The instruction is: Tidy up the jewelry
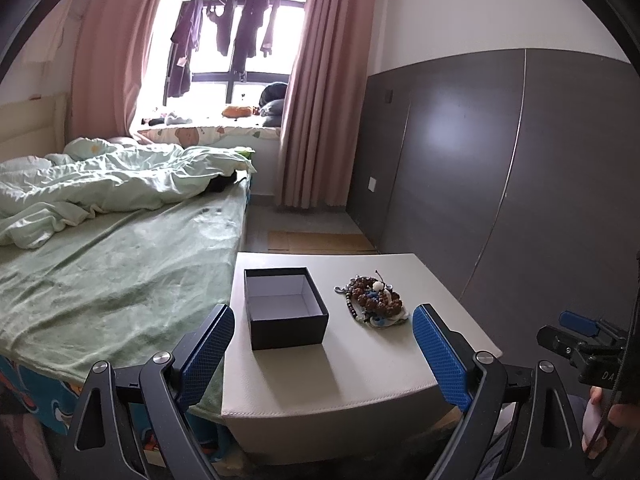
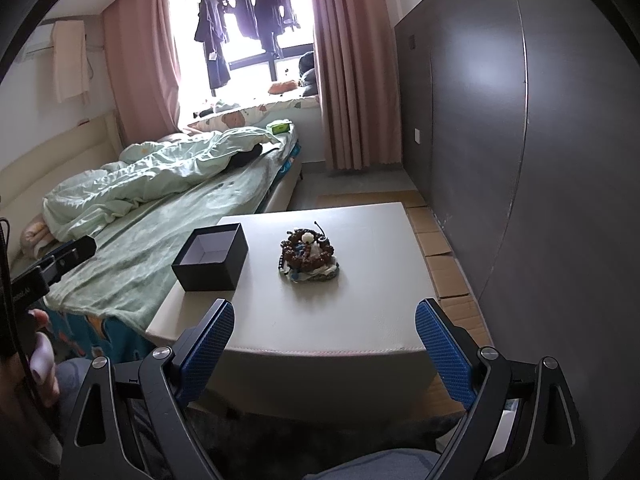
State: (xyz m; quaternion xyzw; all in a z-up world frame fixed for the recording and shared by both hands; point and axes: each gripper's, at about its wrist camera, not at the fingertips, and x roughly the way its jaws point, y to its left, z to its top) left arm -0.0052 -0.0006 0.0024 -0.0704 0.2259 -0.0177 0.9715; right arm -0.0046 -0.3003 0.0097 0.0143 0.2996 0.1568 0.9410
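one box, one jewelry heap

Black claw frames, blue textured pads, silver screws.

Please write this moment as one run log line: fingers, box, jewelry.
left gripper: fingers open, nothing held | right gripper: fingers open, nothing held | black box: open, looks empty | jewelry pile: on table beside box

The jewelry pile is too tangled and small to count or identify separate pieces. The near inner wall of the box is hidden by its rim. The table base is out of frame
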